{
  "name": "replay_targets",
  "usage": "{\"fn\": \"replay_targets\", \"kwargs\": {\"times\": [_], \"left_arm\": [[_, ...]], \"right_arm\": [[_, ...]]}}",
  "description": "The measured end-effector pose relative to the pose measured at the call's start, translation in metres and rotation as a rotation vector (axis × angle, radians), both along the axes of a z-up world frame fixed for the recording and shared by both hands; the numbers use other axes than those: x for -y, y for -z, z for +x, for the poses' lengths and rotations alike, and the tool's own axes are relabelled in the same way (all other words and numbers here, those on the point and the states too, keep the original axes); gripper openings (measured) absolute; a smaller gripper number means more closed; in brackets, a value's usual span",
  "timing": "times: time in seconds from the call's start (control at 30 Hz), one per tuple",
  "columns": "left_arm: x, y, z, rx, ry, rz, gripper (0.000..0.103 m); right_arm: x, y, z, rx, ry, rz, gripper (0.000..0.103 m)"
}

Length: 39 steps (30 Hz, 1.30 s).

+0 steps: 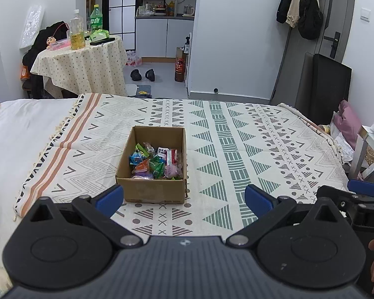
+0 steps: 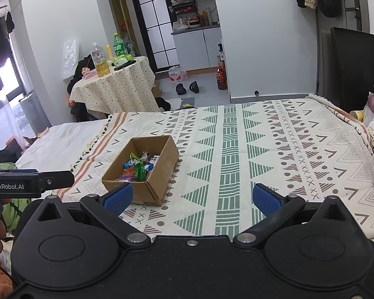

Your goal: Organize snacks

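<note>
A round table draped in a dotted cloth is seen at the far left, with bottles stood on it. On the bed, a patterned blanket is spread, and a cardboard box is set on it, left of centre. Wrapped snacks are piled inside the box. The left gripper is held spread and empty just before the box. The right gripper is likewise held wide apart, with nothing between its fingers.
</note>
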<state>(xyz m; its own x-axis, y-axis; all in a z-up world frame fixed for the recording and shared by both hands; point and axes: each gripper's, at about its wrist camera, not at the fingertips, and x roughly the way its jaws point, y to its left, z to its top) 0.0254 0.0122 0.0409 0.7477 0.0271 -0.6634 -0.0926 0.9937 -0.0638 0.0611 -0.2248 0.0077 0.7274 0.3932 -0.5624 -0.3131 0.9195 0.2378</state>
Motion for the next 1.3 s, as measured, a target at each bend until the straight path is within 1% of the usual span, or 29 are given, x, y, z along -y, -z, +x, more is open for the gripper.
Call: {"fn": "replay_targets", "kwargs": {"times": [0.7,1.3], "left_arm": [[-0.0009,0.0021,0.0024,-0.011,-0.002,-0.011,0.103],[-0.0020,0.0042,0.0004,-0.010,0.009,-0.015,0.103]], "right_arm": [[0.0009,-0.0022,0.0026,-0.002,-0.002,-0.007,0.103],[-0.0022,0.0034,0.0031,-0.015,0.001,-0.011,0.103]]}}
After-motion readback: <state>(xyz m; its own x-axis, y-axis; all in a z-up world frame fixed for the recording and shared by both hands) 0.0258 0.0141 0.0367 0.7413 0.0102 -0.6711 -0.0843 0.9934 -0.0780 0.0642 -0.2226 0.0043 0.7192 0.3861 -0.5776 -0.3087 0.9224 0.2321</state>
